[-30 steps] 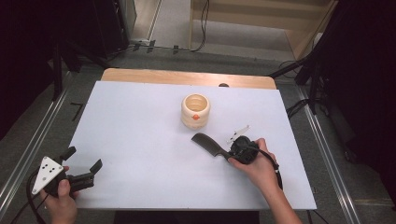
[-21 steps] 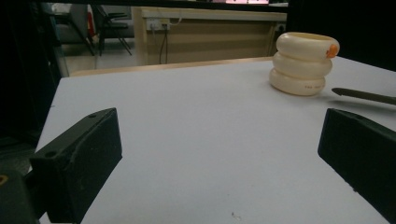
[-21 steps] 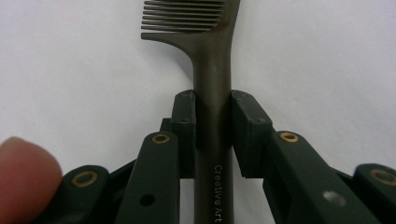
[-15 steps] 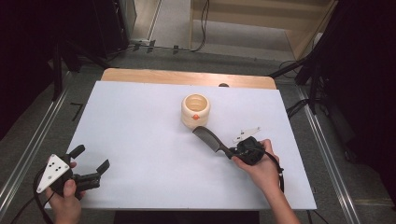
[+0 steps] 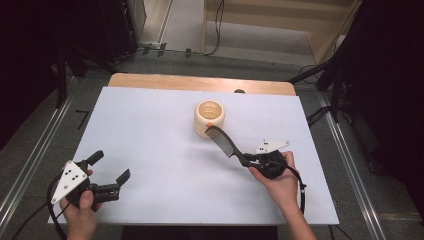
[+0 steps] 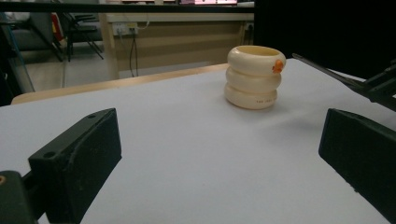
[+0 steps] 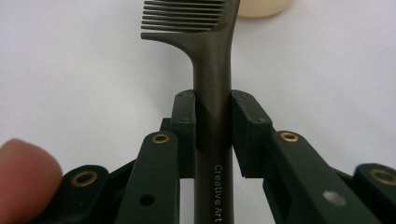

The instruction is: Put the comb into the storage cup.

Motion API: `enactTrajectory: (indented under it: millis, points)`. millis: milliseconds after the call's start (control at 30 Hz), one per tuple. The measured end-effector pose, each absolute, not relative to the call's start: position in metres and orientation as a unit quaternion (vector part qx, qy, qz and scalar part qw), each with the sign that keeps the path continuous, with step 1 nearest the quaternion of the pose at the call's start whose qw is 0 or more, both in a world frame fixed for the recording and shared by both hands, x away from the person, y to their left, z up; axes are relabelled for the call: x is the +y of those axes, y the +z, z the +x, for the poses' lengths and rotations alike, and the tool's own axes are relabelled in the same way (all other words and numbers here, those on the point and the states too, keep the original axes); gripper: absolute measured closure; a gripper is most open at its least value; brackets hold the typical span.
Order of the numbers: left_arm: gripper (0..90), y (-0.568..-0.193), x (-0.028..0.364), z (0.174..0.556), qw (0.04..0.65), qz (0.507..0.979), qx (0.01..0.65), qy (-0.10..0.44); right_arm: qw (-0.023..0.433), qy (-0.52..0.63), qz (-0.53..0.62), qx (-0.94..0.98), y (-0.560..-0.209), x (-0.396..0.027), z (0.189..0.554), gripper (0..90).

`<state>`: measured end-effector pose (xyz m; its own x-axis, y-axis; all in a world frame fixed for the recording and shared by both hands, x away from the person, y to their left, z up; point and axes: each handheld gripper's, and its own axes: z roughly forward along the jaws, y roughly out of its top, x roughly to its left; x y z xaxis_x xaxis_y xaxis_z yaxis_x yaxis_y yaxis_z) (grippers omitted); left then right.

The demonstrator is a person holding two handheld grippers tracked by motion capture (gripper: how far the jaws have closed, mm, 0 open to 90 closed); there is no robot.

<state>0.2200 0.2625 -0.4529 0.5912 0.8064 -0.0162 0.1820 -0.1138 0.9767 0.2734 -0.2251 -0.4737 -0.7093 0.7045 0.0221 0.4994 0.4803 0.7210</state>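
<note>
cup point(image 5: 209, 118): hollow unseen | right tongs point(image 7: 213, 122): clamp comb point(image 7: 208, 56) (by handle) | left tongs point(image 5: 107, 167): wide

Cream ribbed holder point(image 6: 252, 77) stands on white table point(image 6: 187, 140) beyond spread fingers point(image 6: 79, 154).

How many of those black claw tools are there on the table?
2. The left gripper is at the table's near left corner, fingers spread and empty. The right gripper is at the near right, shut on a comb whose tip reaches the cream pot.
</note>
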Motion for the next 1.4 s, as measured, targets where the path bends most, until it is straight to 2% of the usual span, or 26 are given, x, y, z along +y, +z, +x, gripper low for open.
enactTrajectory:
  millis: [533, 1400]
  points:
    - [0.0, -0.436, 0.215, 0.236, 0.576, 0.706, 0.322, 0.257, 0.171, 0.423, 0.344, 0.821, -0.479, -0.217, 0.264, 70.8]
    - [0.0, -0.436, 0.142, 0.262, 0.586, 0.738, 0.277, 0.188, 0.166, 0.478, 0.318, 0.802, -0.479, -0.212, 0.259, 70.8]
